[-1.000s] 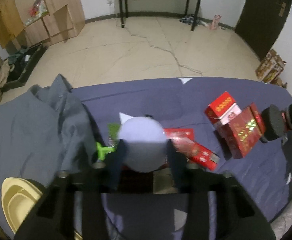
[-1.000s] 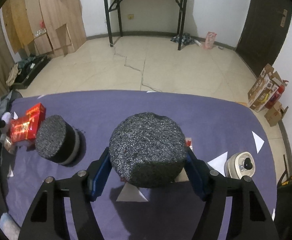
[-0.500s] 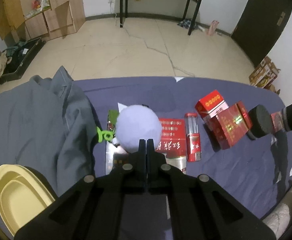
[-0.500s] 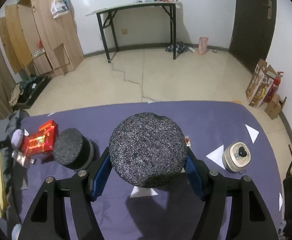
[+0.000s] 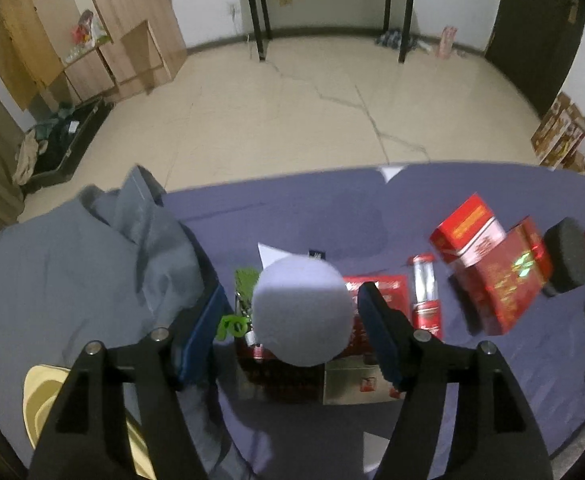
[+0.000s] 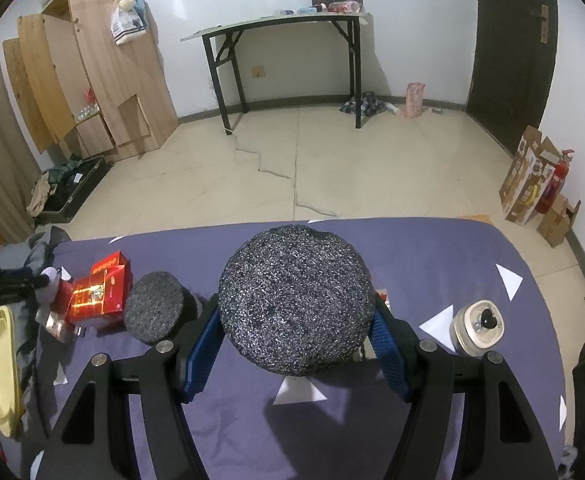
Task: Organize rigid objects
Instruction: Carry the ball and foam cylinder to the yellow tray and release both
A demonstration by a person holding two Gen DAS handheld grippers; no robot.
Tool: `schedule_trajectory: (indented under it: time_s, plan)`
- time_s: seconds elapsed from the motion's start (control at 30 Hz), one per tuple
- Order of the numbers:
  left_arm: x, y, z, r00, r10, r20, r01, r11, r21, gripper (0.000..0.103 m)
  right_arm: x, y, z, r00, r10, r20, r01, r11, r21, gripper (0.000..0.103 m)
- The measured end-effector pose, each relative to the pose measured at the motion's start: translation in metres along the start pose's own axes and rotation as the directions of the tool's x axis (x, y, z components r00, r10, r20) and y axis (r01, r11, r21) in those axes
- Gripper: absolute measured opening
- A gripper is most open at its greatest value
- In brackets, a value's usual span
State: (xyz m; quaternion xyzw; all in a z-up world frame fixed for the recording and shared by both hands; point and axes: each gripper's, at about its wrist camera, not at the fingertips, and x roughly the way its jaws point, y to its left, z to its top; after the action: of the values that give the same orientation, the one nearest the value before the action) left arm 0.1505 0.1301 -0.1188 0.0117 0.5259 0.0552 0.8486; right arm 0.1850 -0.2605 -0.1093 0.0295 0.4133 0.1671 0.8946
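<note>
Now the left tongs (image 5: 292,320) are spreading again around the pale disc (image 5: 302,314); the right tongs (image 6: 294,330) keep pinching the black foam disc (image 6: 295,298).

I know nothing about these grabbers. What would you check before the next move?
1. Left gripper free of the pale ball: ok; jaws opening, ball between them, pads not pressing.
2. Right gripper holds the dark foam disc: ok, pads on both sides.
3. Ball steady on the flat red box: cannot tell.
4. Second foam disc, beside the red boxes, apart from the right gripper: ok.
5. Bare purple cloth ahead: ok.
</note>
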Motion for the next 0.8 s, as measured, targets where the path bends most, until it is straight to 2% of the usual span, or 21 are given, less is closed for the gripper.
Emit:
schedule_trajectory:
  time_s: [0.03, 0.1, 0.27, 0.4, 0.5, 0.57, 0.63, 0.73, 0.8]
  plan:
    - [0.006, 0.000, 0.000, 1.000, -0.003, -0.010, 0.003, 1.000, -0.003, 0.069, 0.000, -0.001, 0.001, 1.000, 0.003, 0.003, -0.003, 1.000, 0.006, 0.068]
    - [0.015, -0.001, -0.001, 0.999, -0.025, -0.026, 0.025, 1.000, -0.014, 0.053, 0.001, 0.000, 0.001, 1.000, 0.006, 0.005, -0.006, 1.000, 0.010, 0.068]
    - [0.008, 0.000, -0.001, 0.998, -0.060, -0.009, 0.060, 0.998, 0.005, 0.050, 0.004, 0.004, -0.001, 1.000, -0.001, 0.004, 0.001, 1.000, -0.009, 0.068]
    - [-0.032, 0.027, -0.006, 0.995, -0.088, 0.037, 0.089, 0.996, -0.029, 0.050, -0.003, 0.021, -0.002, 1.000, 0.006, 0.029, -0.004, 0.998, -0.063, 0.068]
    - [-0.082, 0.072, -0.018, 0.989, -0.111, 0.100, 0.121, 0.987, -0.104, 0.050, -0.024, 0.056, 0.001, 0.995, 0.075, 0.071, -0.063, 0.985, -0.163, 0.068]
    - [-0.117, 0.116, -0.036, 0.987, -0.097, 0.129, 0.119, 0.976, -0.181, 0.050, -0.042, 0.088, 0.002, 0.980, 0.179, 0.086, -0.156, 0.961, -0.229, 0.068]
    - [-0.137, 0.148, -0.057, 0.991, -0.062, 0.116, 0.086, 0.972, -0.220, 0.050, -0.059, 0.130, -0.002, 0.960, 0.268, 0.078, -0.234, 0.924, -0.303, 0.068]
    - [-0.155, 0.191, -0.096, 0.995, -0.048, 0.086, 0.070, 0.960, -0.271, 0.050, -0.074, 0.214, -0.014, 0.902, 0.432, -0.011, -0.403, 0.831, -0.385, 0.068]
    - [-0.159, 0.214, -0.120, 0.996, -0.037, 0.082, 0.063, 0.942, -0.330, 0.050, -0.076, 0.271, -0.030, 0.864, 0.496, -0.085, -0.479, 0.760, -0.440, 0.068]
